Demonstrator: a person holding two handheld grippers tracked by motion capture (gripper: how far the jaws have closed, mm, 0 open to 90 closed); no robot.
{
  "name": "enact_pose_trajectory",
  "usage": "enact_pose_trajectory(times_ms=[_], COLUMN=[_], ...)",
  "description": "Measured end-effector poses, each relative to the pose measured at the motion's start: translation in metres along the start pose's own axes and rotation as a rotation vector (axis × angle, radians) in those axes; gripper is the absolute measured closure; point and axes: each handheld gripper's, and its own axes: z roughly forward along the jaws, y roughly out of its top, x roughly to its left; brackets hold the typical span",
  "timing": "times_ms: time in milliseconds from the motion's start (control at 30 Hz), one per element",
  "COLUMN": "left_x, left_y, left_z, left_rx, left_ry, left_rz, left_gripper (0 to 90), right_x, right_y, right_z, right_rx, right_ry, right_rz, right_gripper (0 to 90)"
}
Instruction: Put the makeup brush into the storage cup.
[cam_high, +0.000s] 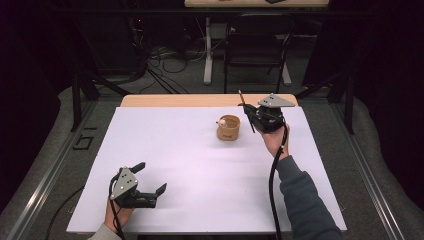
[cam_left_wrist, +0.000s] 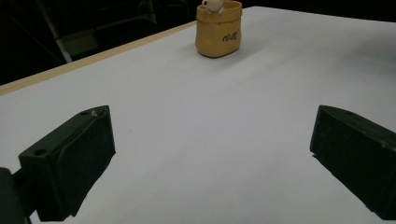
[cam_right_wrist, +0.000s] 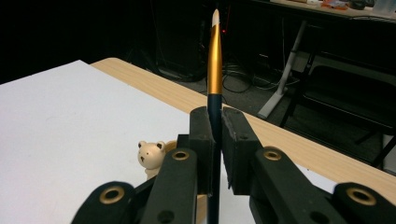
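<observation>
A white sheet covers most of a light wooden table, whose bare far edge shows beyond it. Toward the far right of the sheet stands a small tan sack-shaped pot with dark lettering on its side and a little cream bear figure peeking over its rim.

The right gripper is held up just to the right of the pot, in a hand coming out of a grey sleeve. Its jaws are pressed together on a slim brush with a dark handle, a gold band and a pale tip, which stands upright between them; in the right gripper view the bear's head sits just below and to the left of the jaws.

The left gripper rests low at the near left of the sheet, well apart from the pot, jaws spread wide with nothing between them. In the left gripper view the pot stands far ahead, between the two black jaws.

Beyond the table, a dark chair and loose cables lie on the floor.
</observation>
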Motion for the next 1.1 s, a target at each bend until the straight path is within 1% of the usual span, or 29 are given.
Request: enact_pose_trajectory(times_ms=[433,533,733,933,1100], left_x=[0.0,0.001,0.0,0.002,0.001], left_y=[0.0,0.0,0.0,-0.001,-0.001], left_z=[0.0,-0.001,-0.001,-0.001,-0.001], left_rx=[0.002,0.003,0.003,-0.001,-0.001], left_ry=[0.002,0.001,0.003,0.004,0.0], left_rz=[-0.004,-0.001,-0.003,-0.02,-0.016], left_gripper=[0.1,0.1,0.1,0.1,0.1], right_x=[0.003,0.003,0.005,0.005,0.008], right_y=[0.003,0.004,0.007,0.009,0.011], right_z=[0.004,0.005,0.006,0.01,0.014], right_rx=[-0.026,-0.024,-0.041,-0.047,-0.05], right_ry=[0.008,0.012,0.019,0.025,0.038], right_rz=[-0.018,-0.017,-0.022,-0.023,-0.031], right_gripper=[83.6,83.6,83.6,83.6,83.6])
